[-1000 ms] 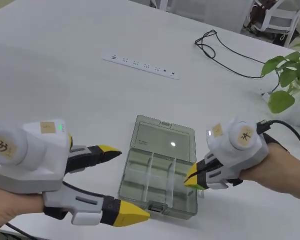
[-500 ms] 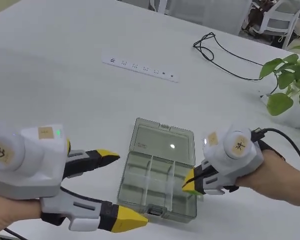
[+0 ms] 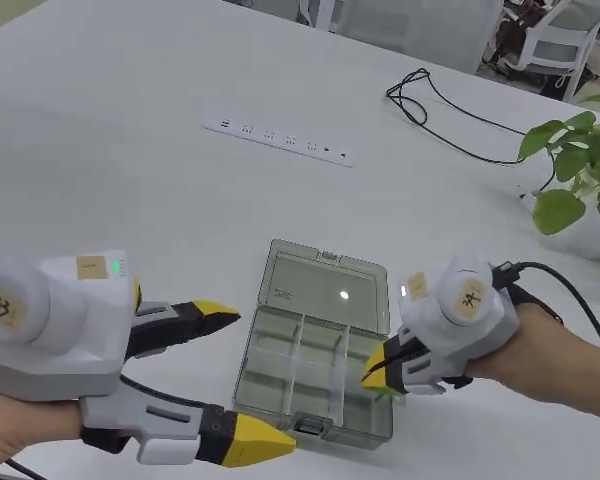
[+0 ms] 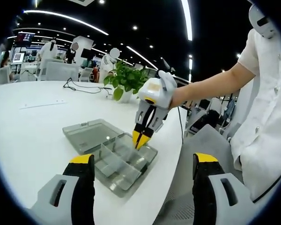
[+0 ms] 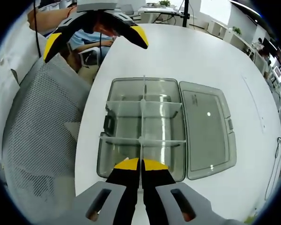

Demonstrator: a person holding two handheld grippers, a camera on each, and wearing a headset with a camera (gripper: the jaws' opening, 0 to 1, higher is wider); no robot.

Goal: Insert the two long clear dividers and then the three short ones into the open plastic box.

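Yellow-tipped right gripper (image 3: 373,372) further over box (image 3: 252,362)

Bright, even overhead light on the white table (image 3: 130,130); ceiling strips (image 4: 186,21) glare, one glint on the box lid (image 3: 325,282); fisheye edges bend.

Open grey box (image 3: 322,283), clear dividers (image 5: 142,119) fitted
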